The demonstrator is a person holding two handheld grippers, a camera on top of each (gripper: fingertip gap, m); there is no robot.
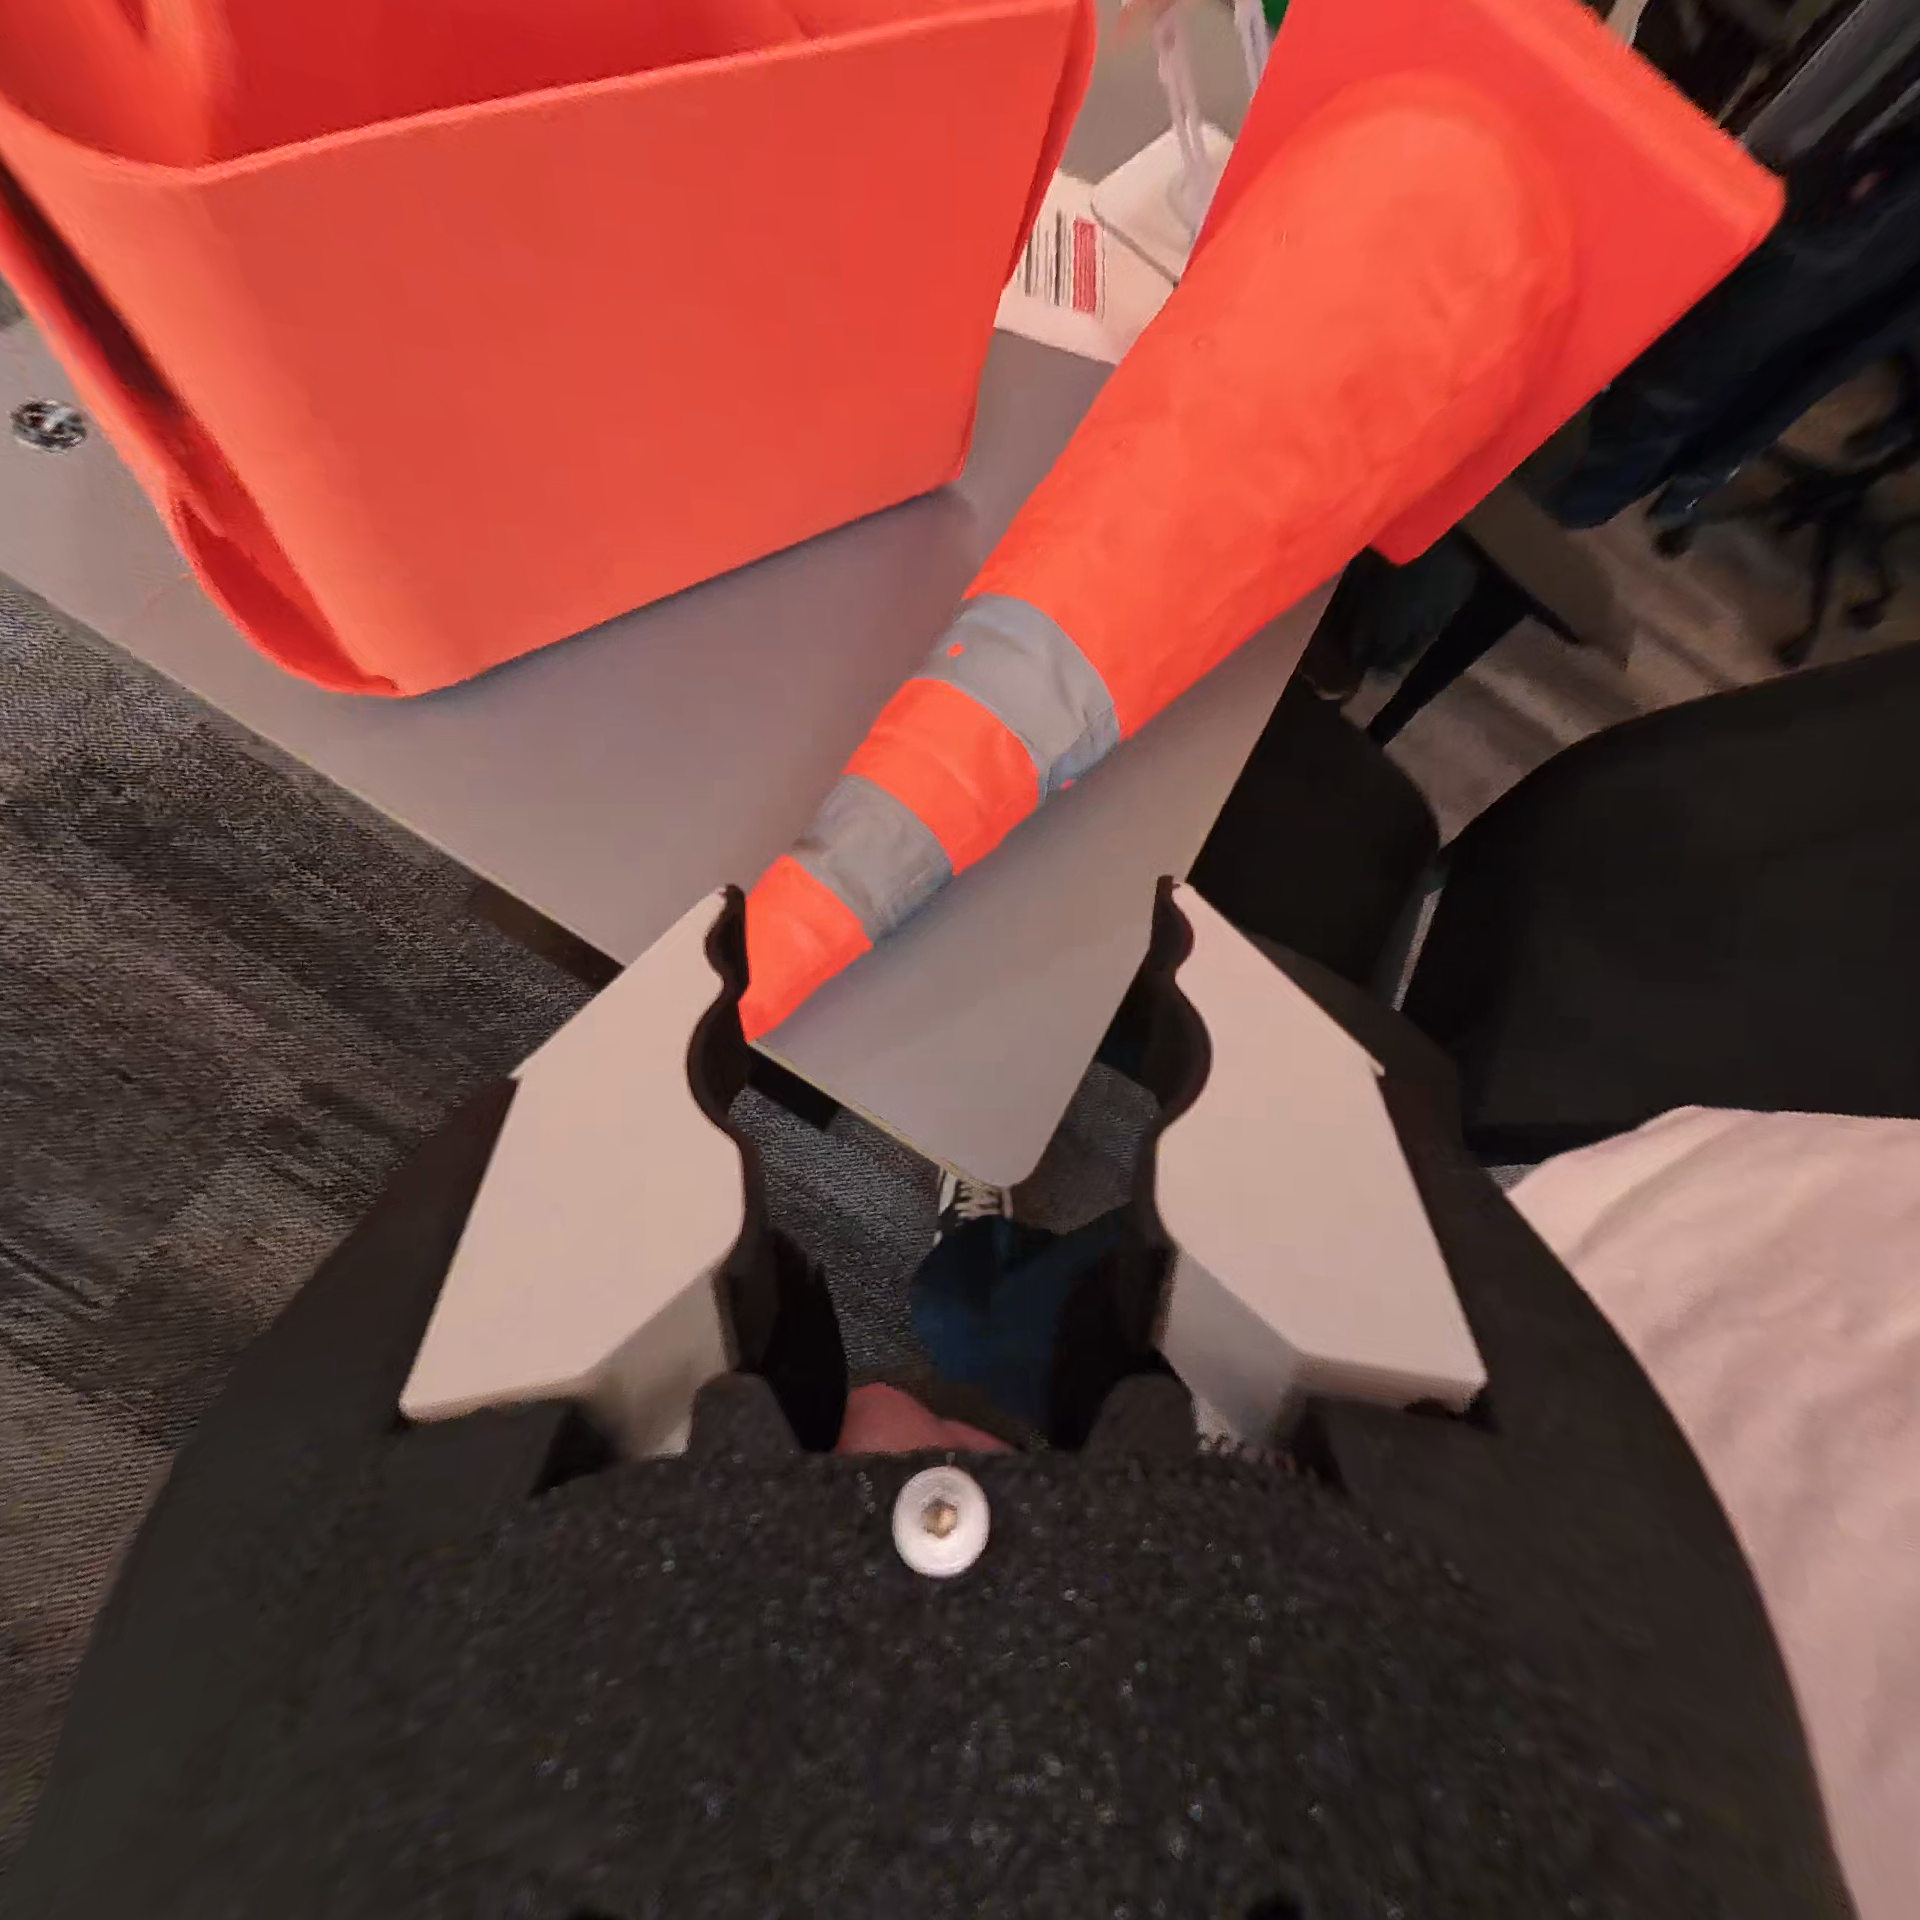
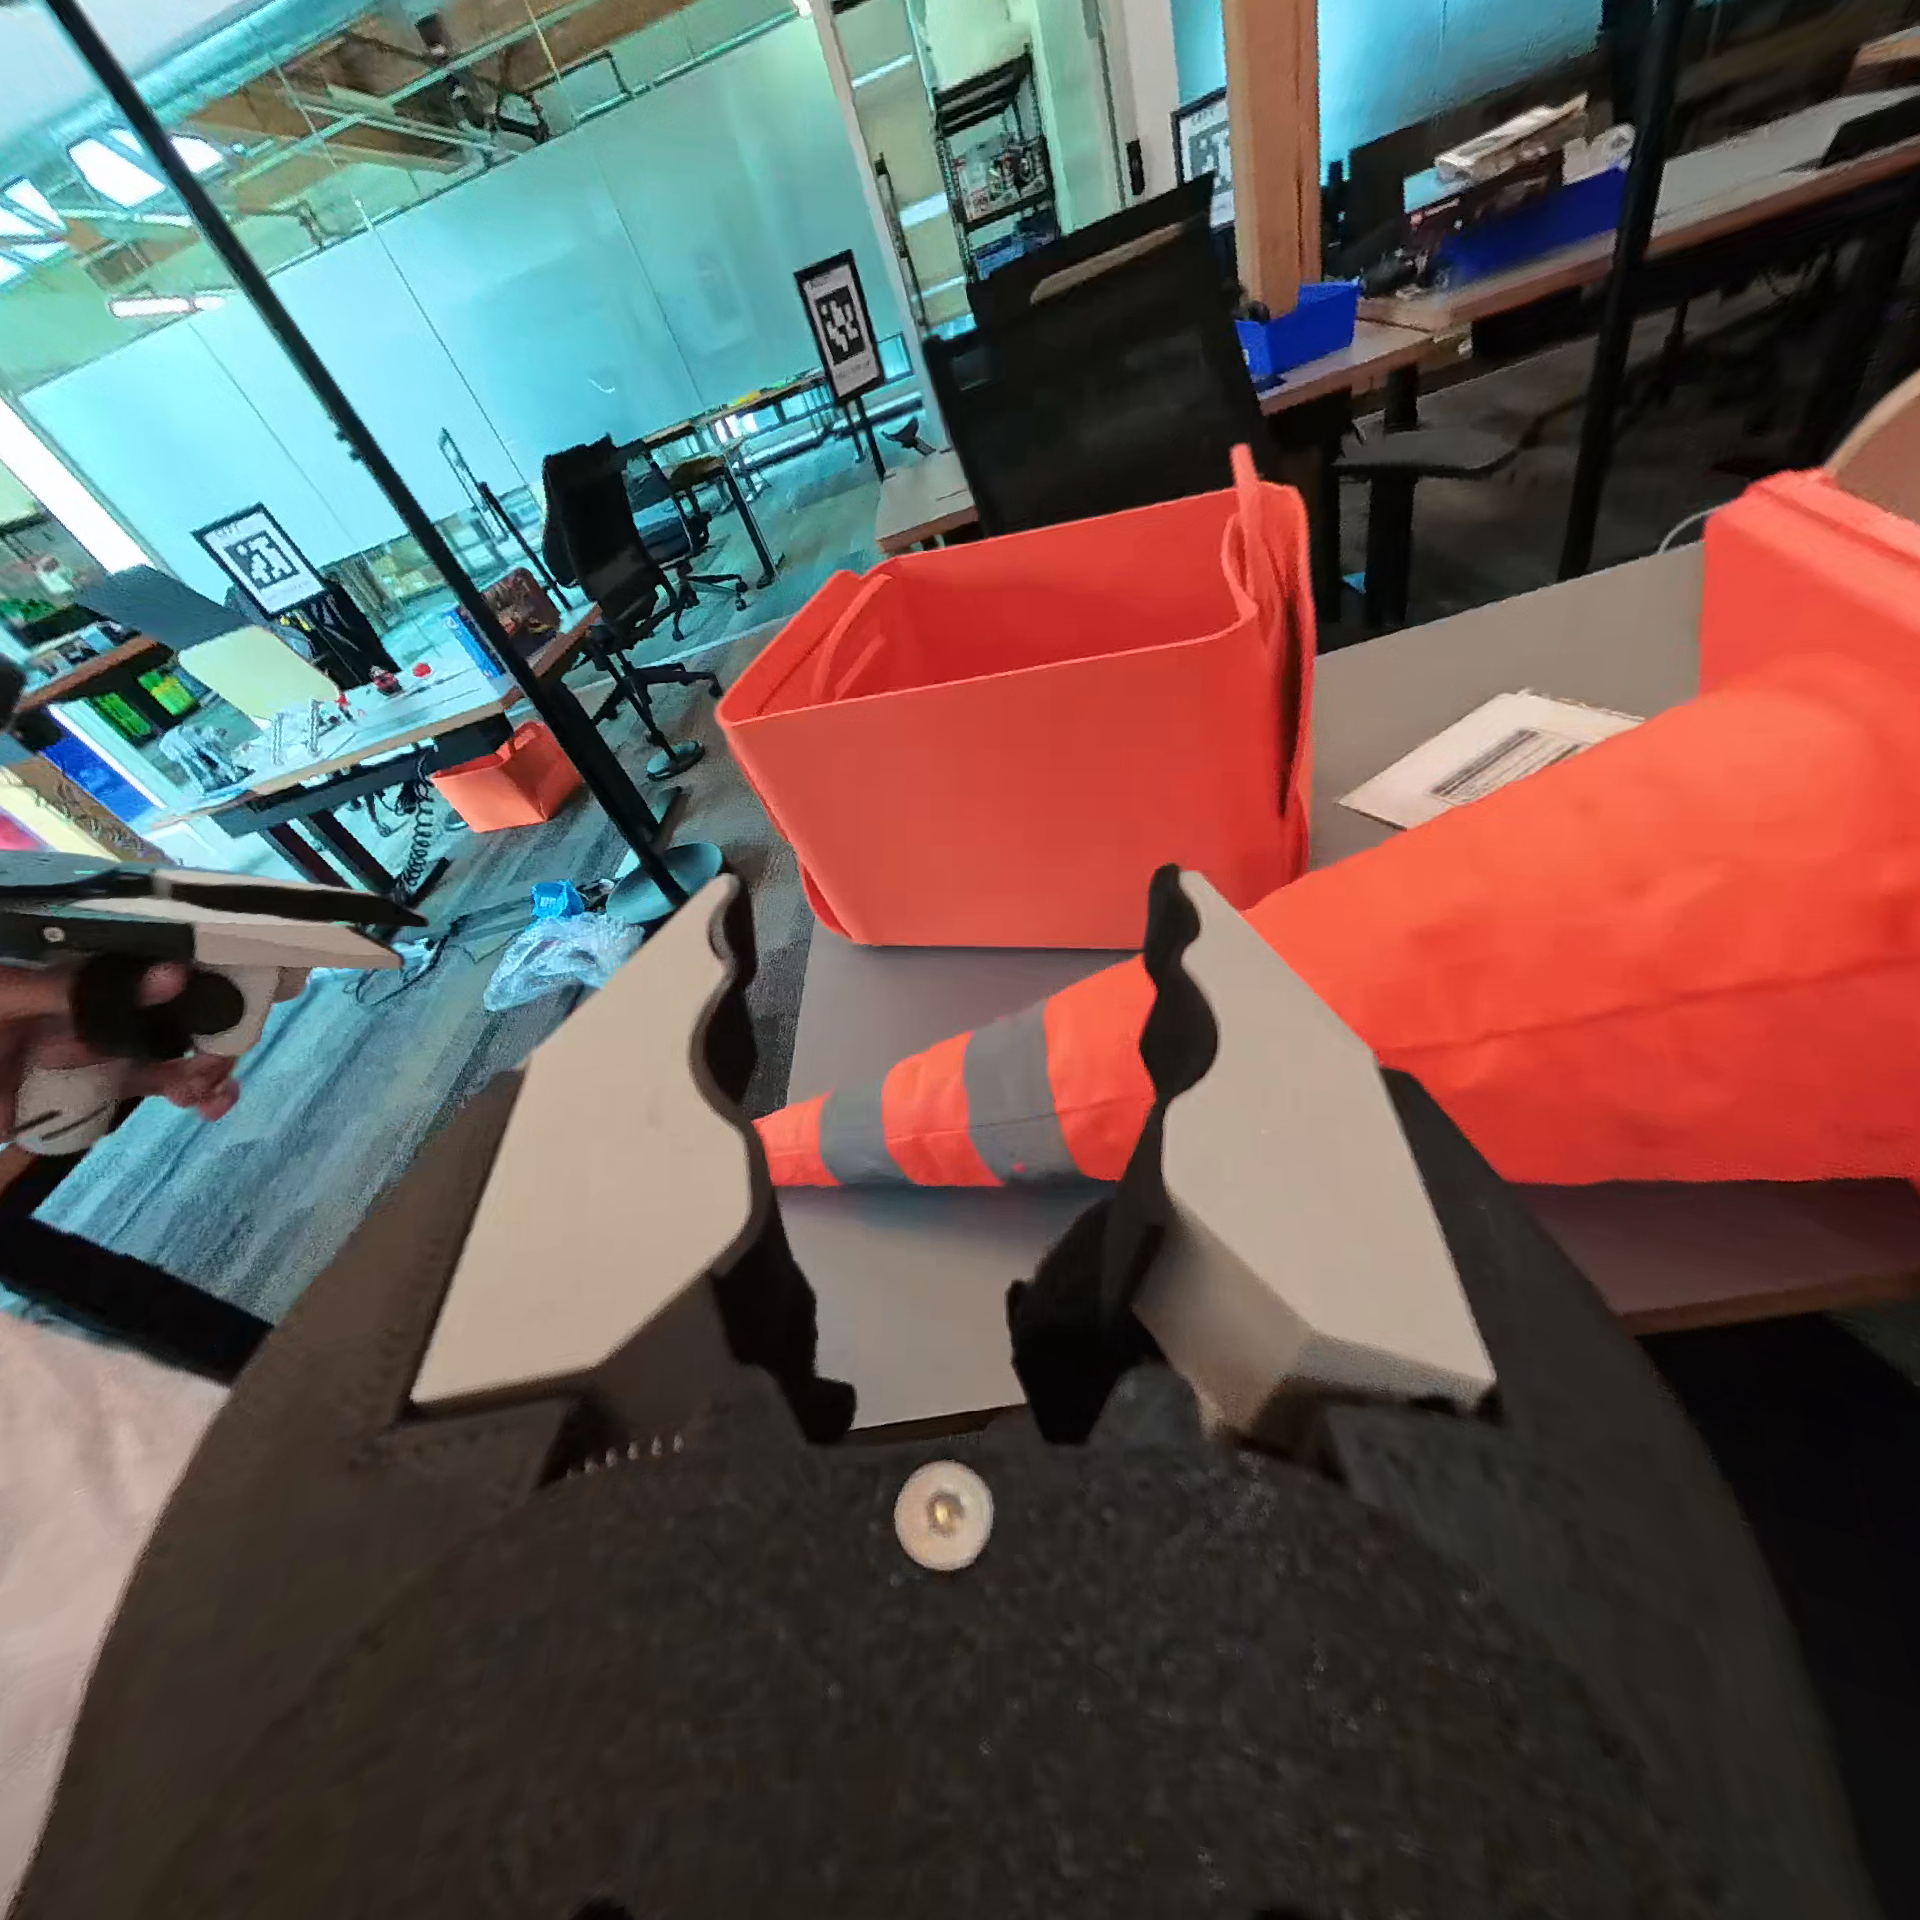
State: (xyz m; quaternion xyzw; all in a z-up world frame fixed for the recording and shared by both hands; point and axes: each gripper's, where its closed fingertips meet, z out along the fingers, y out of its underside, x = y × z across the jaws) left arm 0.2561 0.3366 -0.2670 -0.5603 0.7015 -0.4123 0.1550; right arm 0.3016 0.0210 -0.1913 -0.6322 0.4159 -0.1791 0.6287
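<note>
An orange traffic cone [image 1: 1226, 520] with two grey bands lies on its side on a grey table [image 1: 665, 748], tip toward the near corner. My left gripper [image 1: 951, 914] is open above that corner, its left finger right by the cone's tip. The cone [image 2: 1558, 987] also shows in the right wrist view. My right gripper [image 2: 951, 914] is open and empty, its jaws on either side of the cone's banded tip end, a little short of it. An orange fabric bin [image 1: 540, 364] stands open on the table behind the cone; it shows in the right wrist view too [image 2: 1018, 769]. The left gripper [image 2: 208, 935] shows at far left.
A white paper with a printed label [image 2: 1496, 758] lies on the table behind the cone. Black chairs [image 1: 1683, 894] stand by the table's right side. Grey carpet [image 1: 208, 883] lies to the left. Desks, office chairs [image 2: 623, 561] and a black pole [image 2: 416, 499] stand farther off. From my right tips it is roughly 25 cm to the cone [image 2: 1558, 987]; from my left, 50 cm.
</note>
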